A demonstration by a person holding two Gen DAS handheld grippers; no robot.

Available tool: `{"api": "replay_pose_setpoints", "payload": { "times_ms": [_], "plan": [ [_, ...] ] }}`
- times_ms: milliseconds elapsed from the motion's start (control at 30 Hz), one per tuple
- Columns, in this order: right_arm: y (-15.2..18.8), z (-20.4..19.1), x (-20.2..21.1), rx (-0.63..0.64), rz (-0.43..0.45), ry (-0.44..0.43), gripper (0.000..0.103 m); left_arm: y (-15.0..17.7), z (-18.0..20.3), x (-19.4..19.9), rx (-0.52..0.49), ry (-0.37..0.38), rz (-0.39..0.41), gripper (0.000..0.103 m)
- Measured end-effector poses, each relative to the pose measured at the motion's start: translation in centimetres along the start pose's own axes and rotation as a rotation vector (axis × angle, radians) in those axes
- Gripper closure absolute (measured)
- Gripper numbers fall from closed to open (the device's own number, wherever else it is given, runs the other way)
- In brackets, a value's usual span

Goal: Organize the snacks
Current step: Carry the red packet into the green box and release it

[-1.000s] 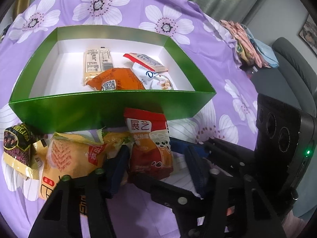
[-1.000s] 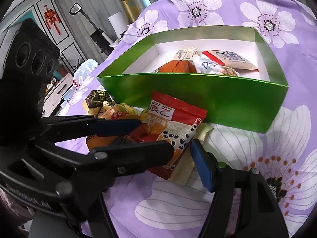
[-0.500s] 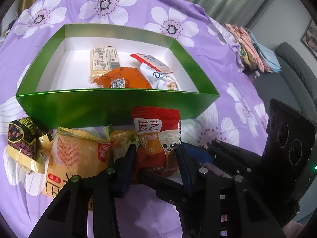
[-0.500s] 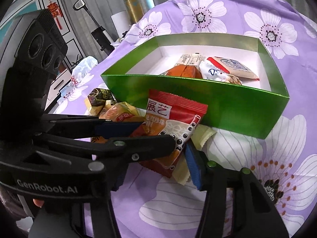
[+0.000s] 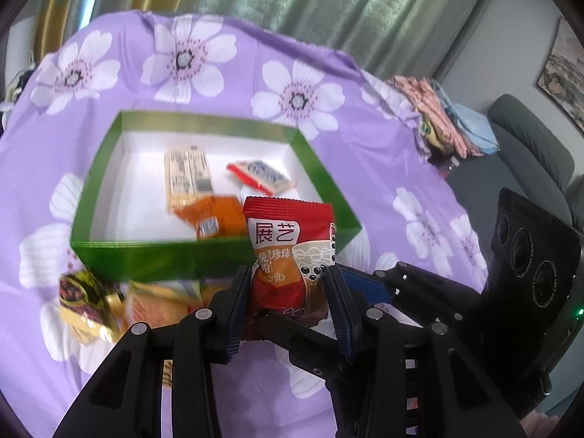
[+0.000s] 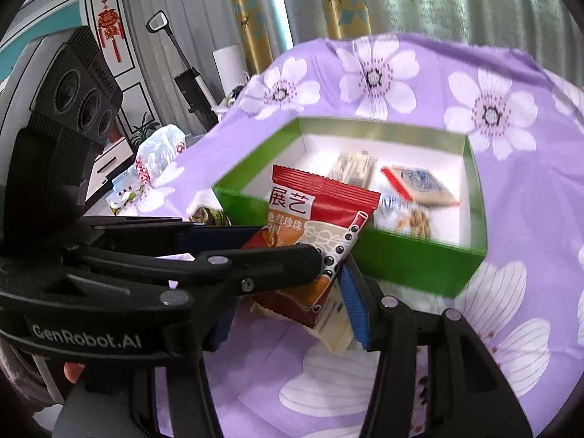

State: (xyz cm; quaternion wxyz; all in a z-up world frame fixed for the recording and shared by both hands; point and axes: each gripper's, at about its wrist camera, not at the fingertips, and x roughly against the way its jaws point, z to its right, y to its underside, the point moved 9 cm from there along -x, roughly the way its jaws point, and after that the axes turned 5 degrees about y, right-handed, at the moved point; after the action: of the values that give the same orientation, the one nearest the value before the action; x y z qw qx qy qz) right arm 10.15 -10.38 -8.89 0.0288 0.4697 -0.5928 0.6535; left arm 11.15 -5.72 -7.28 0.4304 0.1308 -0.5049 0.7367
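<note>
Both tools pinch the same red snack packet (image 5: 290, 252), which hangs in the air above the purple flowered cloth (image 5: 383, 168) covering the surface, just in front of the near wall of the green box (image 5: 153, 259). The left tool (image 5: 288, 306) presses its two blue-lined fingers against the packet's lower sides. The right tool (image 6: 288, 301) reaches in from the side; its fingers close on the packet's bottom edge, and a pale wrapper (image 6: 334, 332) sticks out below the packet between them, though whether it is gripped too cannot be told. The two tools crowd each other: in the right wrist view the left tool's black arm crosses in front of the packet's lower half and hides it. Inside the box lie a pale long bar (image 5: 188, 179), an orange packet (image 5: 215, 215), a red-and-white packet (image 5: 261, 175) and a white packet (image 6: 408, 215), the last seen only in the right wrist view. The near wall of the box stands between the held packet and these. On the cloth to the left, outside the box, sit a dark-and-gold wrapped snack (image 5: 82, 297) and a yellow-orange packet (image 5: 153, 303), both blurred. A grey sofa (image 5: 529, 153) and a heap of folded cloths (image 5: 445, 120) lie beyond the surface's right edge.
</note>
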Motion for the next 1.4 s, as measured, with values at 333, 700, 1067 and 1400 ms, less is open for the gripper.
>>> {"api": "replay_pose_setpoints", "payload": {
  "times_ms": [333,700,1067,1400],
  "plan": [
    [-4.6,0.3,-0.9,0.025,0.062,0.007,0.051,-4.4,-1.6,0.0,0.003,-0.015,0.051,0.062],
    [-7.0,1.6,-4.8,0.030,0.041,0.015,0.051,-6.5,-4.8,-2.6,0.053,-0.019,0.040,0.062],
    [-6.5,2.3,-7.0,0.021,-0.006,0.050,0.044,-6.3,-6.7,-3.9,0.103,-0.076,0.023,0.058],
    [-6.0,2.8,-3.9,0.017,0.020,0.163,0.017,-5.6,-6.6,-0.4,0.109,-0.123,0.065,0.013]
  ]
}}
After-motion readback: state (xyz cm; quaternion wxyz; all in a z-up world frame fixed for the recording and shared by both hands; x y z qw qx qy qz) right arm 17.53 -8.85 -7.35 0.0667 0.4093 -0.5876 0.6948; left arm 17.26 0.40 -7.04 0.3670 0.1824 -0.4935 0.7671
